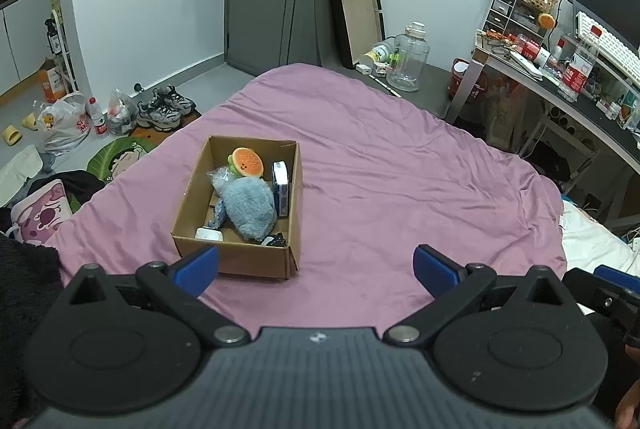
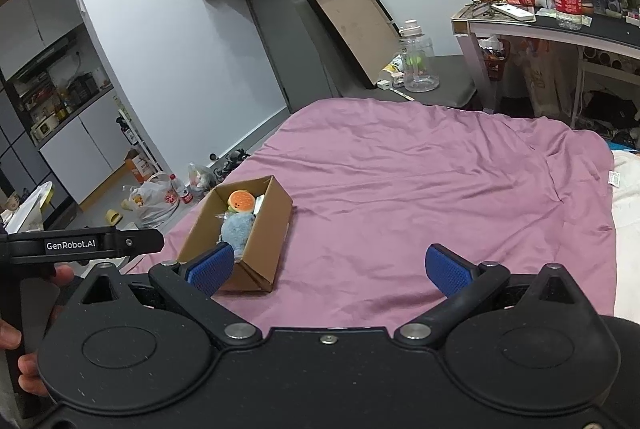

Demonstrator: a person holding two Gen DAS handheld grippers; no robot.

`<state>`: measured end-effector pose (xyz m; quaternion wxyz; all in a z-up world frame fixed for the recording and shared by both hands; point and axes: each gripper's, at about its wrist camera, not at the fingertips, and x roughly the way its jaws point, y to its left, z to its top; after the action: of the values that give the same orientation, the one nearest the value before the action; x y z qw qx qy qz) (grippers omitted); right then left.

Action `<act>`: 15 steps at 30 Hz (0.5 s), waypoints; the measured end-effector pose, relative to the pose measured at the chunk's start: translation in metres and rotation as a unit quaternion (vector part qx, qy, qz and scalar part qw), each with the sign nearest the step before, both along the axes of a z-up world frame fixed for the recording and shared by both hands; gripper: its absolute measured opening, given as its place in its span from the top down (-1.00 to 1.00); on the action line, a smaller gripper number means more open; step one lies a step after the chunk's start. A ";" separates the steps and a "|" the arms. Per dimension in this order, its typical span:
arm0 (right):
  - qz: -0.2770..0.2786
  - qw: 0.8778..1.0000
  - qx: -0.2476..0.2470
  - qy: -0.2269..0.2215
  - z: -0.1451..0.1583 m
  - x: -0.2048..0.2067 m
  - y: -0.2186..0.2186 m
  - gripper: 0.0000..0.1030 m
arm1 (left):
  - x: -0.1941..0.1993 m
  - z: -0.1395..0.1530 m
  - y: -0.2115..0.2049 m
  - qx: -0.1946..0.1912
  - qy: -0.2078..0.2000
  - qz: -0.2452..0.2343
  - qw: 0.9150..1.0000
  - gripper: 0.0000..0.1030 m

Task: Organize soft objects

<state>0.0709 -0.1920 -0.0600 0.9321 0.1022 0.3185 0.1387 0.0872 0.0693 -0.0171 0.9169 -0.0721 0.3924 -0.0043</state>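
Hovering released and empty — left claw, right claw — near cardboard box holding burger plush and blue plush; seemingly packed — next, probably only withdrawing.

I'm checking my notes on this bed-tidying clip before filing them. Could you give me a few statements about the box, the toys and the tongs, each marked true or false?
1. The cardboard box sits on the purple bedsheet. True.
2. The burger plush lies on the sheet outside the box. False: it is inside the box.
3. The left tongs are open and hold nothing. True.
4. The right tongs are shut on the grey-blue plush. False: they are open and empty; that plush is in the box.
5. The box is closed. False: it is open-topped.
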 end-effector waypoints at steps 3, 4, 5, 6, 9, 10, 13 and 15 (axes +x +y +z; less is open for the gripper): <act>0.003 1.000 -0.001 0.000 0.000 0.000 0.001 -1.00 | -0.001 0.001 0.001 0.002 -0.001 0.000 1.000 -0.99; 0.003 1.000 -0.002 0.001 0.000 0.000 0.002 -1.00 | -0.001 0.001 0.001 0.002 -0.001 0.000 1.000 -0.99; 0.004 1.000 -0.003 0.002 0.000 -0.001 0.003 -1.00 | -0.002 0.001 0.002 0.002 -0.001 -0.001 1.000 -0.99; 0.005 1.000 -0.003 0.003 0.000 -0.001 0.004 -1.00 | -0.003 0.002 0.002 0.003 -0.002 -0.002 1.000 -0.99; 0.006 1.000 -0.002 0.002 0.001 -0.001 0.005 -1.00 | -0.004 0.003 0.004 0.004 -0.002 -0.002 1.000 -0.99; 0.006 1.000 -0.001 0.001 0.002 -0.001 0.005 -1.00 | -0.004 0.003 0.005 0.004 -0.002 -0.002 1.000 -0.99; 0.007 1.000 -0.001 0.002 0.002 -0.001 0.005 -1.00 | -0.004 0.003 0.005 0.005 -0.003 -0.003 1.000 -0.99; 0.007 1.000 -0.001 0.001 0.002 -0.001 0.005 -1.00 | -0.005 0.003 0.006 0.005 -0.003 -0.003 1.000 -0.99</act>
<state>0.0695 -0.1868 -0.0581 0.9307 0.0995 0.3206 0.1451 0.0824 0.0750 -0.0141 0.9183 -0.0667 0.3902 -0.0051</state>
